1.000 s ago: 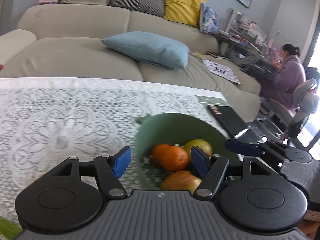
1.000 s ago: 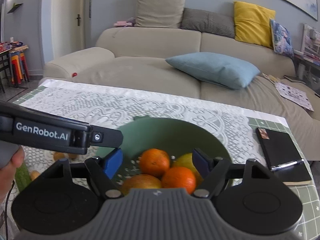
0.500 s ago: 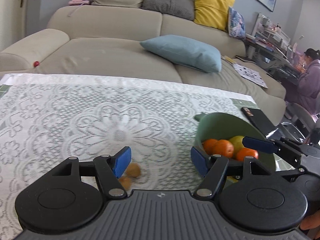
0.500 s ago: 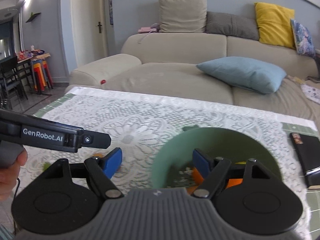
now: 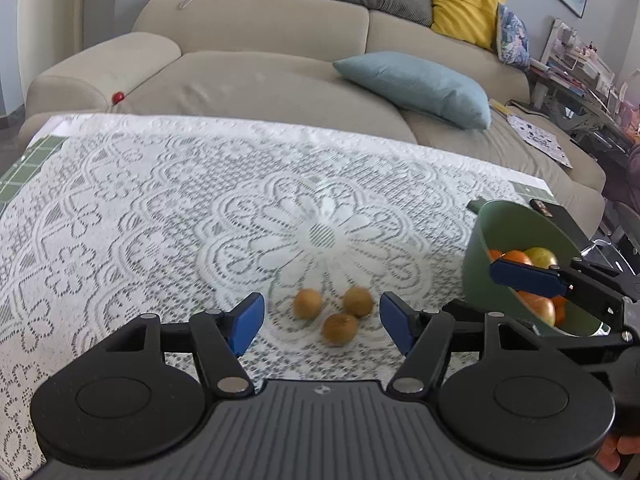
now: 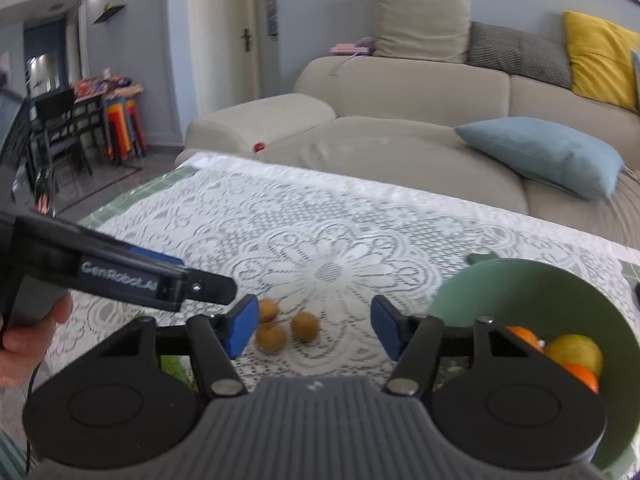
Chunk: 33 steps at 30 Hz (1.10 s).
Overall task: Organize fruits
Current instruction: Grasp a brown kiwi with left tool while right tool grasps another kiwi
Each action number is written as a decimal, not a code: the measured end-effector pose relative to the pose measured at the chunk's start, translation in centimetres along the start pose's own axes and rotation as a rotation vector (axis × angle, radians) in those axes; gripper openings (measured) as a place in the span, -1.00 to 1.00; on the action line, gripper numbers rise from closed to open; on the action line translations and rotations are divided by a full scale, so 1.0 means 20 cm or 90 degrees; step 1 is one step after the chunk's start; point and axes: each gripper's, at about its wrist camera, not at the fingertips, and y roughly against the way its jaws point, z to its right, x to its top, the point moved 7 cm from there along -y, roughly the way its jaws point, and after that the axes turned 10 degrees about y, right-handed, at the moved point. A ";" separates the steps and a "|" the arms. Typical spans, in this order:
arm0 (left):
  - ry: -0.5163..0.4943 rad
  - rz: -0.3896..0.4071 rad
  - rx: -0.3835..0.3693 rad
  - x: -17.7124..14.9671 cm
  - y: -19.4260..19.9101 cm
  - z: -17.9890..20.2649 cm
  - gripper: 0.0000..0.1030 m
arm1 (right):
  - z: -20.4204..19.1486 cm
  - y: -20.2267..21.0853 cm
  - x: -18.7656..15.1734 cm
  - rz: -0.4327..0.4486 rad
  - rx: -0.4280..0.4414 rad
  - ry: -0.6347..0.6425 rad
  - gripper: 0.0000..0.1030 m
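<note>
Three small brown fruits (image 5: pixel 340 329) (image 6: pixel 305 326) lie close together on the lace tablecloth (image 5: pixel 160 220). My left gripper (image 5: pixel 320 312) hovers just short of them, its jaws closing a little, with nothing touching its pads. My right gripper (image 6: pixel 314 322) faces the same cluster from the right with its jaws closing, and its pads touch nothing. One of its fingers (image 5: pixel 524 276) shows in front of the green bowl (image 5: pixel 476 272) (image 6: pixel 540 292). The bowl holds oranges (image 6: pixel 582 376) and a yellow-green fruit (image 6: pixel 576 352).
A hand (image 6: pixel 32 340) holds the left gripper's body (image 6: pixel 160 280) at the left edge of the right wrist view. A beige sofa (image 5: pixel 260 88) with a blue cushion (image 5: pixel 416 84) runs behind the table. A black notebook (image 5: pixel 540 206) lies beyond the bowl.
Both views have swung left, from over the bowl to the three small brown fruits. The bowl now sits at the right edge. Both pairs of jaws stand narrower than before.
</note>
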 end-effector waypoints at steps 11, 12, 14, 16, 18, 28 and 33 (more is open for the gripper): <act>0.020 -0.035 -0.027 -0.03 -0.14 -0.07 -0.06 | -0.11 -0.26 -0.06 -0.065 0.013 0.045 -0.41; 0.020 -0.040 -0.024 -0.04 -0.16 -0.08 -0.13 | -0.11 -0.29 -0.06 -0.069 0.010 0.048 -0.46; 0.025 -0.043 -0.017 -0.04 -0.20 -0.09 -0.19 | -0.10 -0.32 -0.07 -0.074 0.003 0.045 -0.50; 0.033 -0.052 -0.018 -0.04 -0.24 -0.10 -0.24 | -0.07 -0.35 -0.08 -0.079 0.000 0.030 -0.55; 0.048 -0.054 -0.029 -0.03 -0.26 -0.11 -0.25 | -0.04 -0.38 -0.09 -0.082 0.003 0.008 -0.55; 0.097 -0.069 -0.047 -0.01 -0.36 -0.11 -0.25 | 0.02 -0.47 -0.10 -0.084 0.047 -0.093 -0.56; 0.110 -0.073 -0.044 -0.01 -0.39 -0.13 -0.34 | 0.01 -0.51 -0.10 -0.088 0.048 -0.094 -0.56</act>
